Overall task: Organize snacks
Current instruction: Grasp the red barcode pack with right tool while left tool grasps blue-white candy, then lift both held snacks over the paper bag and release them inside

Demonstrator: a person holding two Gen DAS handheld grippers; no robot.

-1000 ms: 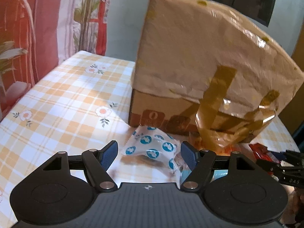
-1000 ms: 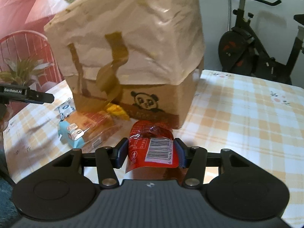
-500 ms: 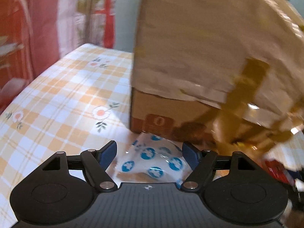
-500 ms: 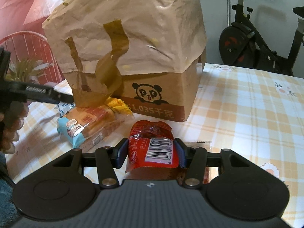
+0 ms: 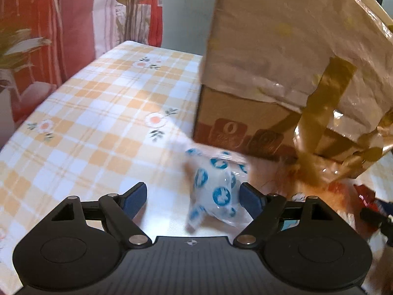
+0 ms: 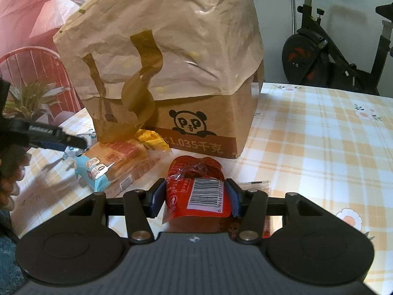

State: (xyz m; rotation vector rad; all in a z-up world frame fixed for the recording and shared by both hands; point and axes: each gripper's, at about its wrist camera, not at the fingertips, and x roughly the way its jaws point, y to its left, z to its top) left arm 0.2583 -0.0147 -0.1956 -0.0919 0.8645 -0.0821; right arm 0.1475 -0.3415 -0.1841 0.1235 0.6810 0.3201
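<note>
The right gripper (image 6: 195, 198) is clamped on a red snack packet (image 6: 196, 189) (barcode facing up), directly before a brown paper bag (image 6: 172, 56) on the checked tablecloth (image 6: 319, 142). The left gripper (image 5: 192, 200) is spread wide, a blue-dotted white packet (image 5: 216, 186) blurred against its right finger (image 5: 250, 200).

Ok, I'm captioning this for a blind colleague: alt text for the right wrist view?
The right gripper clamps a red snack packet with a barcode above a checked tablecloth. Ahead stands a panda-printed cardboard box draped with a paper bag; wrapped bread lies left.
</note>
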